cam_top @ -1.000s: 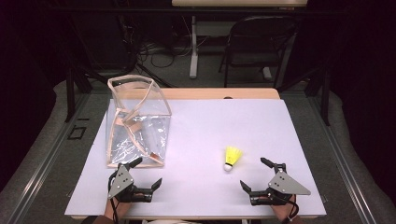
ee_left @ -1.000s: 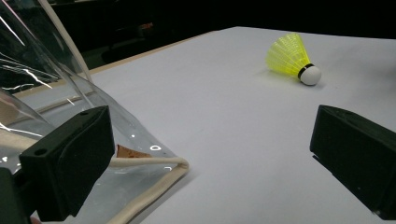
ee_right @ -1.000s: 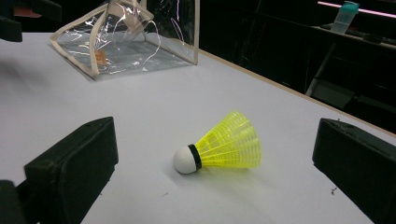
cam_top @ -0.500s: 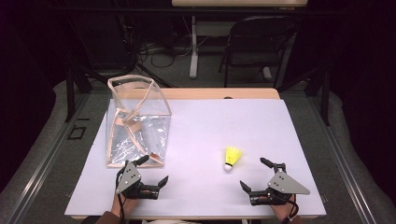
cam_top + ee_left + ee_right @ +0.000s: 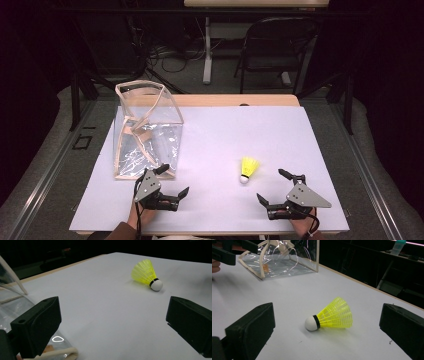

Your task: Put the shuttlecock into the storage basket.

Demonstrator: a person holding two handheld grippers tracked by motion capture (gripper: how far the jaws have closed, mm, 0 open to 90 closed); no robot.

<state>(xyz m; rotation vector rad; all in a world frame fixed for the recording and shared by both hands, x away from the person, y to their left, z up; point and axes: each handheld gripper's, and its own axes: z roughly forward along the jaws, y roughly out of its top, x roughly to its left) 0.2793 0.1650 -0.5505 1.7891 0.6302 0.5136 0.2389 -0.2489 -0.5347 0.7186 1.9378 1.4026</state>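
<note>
While both my jaws gape wide and empty, the yellow shuttlecock (image 5: 248, 168) lies just left of my right gripper (image 5: 274, 189); a glancing pinch could roll it away.

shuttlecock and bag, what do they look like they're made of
Shuttlecock: the yellow skirt looks like moulded plastic, a fine open mesh; the white matte tip may be foam or cork. Bag: clear glossy plastic film, creased and glinting, with beige edging that looks like fabric.

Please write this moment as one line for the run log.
left gripper: open, by bag | right gripper: open, near shuttlecock | shuttlecock: on its side
</note>
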